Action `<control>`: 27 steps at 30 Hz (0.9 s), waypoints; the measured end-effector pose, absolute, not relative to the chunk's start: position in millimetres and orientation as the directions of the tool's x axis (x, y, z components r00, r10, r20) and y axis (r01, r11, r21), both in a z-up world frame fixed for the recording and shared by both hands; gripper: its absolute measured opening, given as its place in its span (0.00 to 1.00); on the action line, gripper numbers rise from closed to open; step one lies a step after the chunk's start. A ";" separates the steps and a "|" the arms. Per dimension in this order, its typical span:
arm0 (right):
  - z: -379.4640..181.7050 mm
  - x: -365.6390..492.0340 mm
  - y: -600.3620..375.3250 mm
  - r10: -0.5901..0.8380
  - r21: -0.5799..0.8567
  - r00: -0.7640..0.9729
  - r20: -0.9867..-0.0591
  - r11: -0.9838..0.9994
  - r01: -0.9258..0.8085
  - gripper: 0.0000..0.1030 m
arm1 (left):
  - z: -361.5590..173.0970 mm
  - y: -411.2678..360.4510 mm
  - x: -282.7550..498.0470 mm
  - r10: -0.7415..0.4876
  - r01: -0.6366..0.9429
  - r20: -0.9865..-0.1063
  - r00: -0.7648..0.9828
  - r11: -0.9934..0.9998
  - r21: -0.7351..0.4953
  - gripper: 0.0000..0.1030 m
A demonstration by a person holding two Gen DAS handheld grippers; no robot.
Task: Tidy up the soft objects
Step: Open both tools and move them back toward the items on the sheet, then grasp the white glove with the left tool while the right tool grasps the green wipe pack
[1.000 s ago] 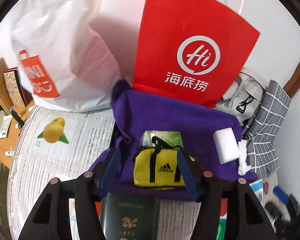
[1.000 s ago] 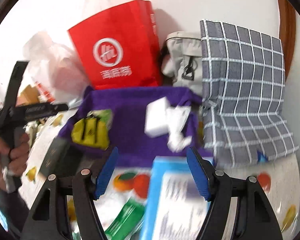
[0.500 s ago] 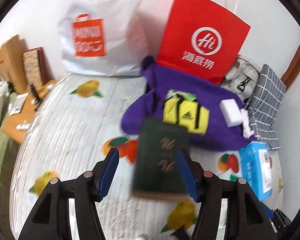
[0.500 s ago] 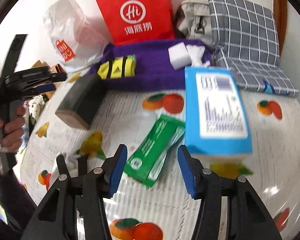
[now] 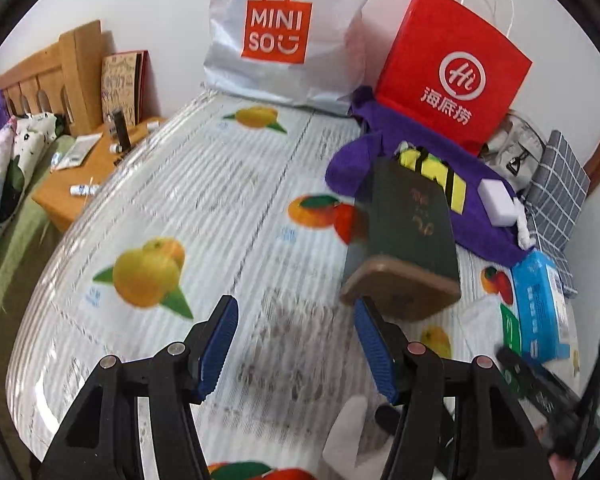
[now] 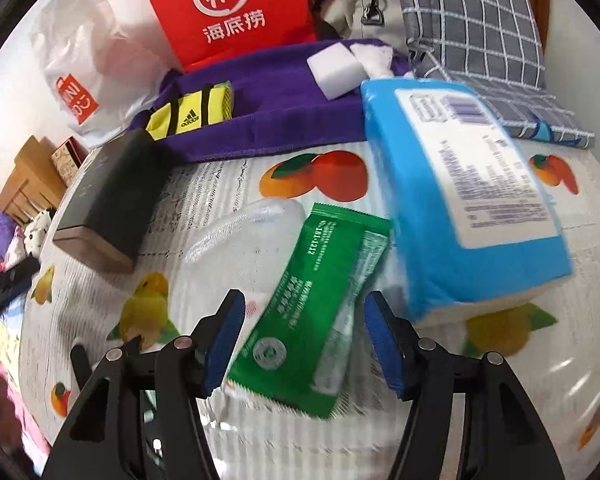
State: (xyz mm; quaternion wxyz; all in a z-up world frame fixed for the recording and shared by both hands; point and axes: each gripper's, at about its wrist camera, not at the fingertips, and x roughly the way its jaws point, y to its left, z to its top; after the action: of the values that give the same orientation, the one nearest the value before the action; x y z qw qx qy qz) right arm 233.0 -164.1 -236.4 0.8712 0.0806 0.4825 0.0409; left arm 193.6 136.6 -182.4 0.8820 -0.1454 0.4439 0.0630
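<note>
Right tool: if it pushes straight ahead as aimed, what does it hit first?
Likely the green packet, lying between the open right tool's fingers on the tablecloth. Beyond it, the purple towel; depth uncertain.

The left part of the desk (image 5: 204, 208) lies bare ahead of the left hand-held gripper (image 5: 296, 344), a broad way through to the white bag (image 5: 284, 32) at the wall. To its right a dark green book (image 5: 408, 220) bars passage toward the purple towel (image 5: 472, 196). Ahead of the right hand-held gripper (image 6: 304, 344) the green packet (image 6: 320, 304) lies between the fingers, with the blue tissue pack (image 6: 460, 184) close on the right
</note>
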 end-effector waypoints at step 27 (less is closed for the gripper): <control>-206.0 122.7 -212.0 0.127 0.038 0.637 -0.760 0.988 -0.151 0.31 | -179.3 86.7 125.6 -0.122 -0.109 -0.823 0.555 0.970 -0.217 0.57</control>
State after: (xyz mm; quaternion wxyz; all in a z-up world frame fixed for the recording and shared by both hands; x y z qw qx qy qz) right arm 122.7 -212.0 -206.0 0.9046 -0.0145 0.4191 0.0769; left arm 125.6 86.7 -179.3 0.8732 -0.1224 0.4717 -0.0038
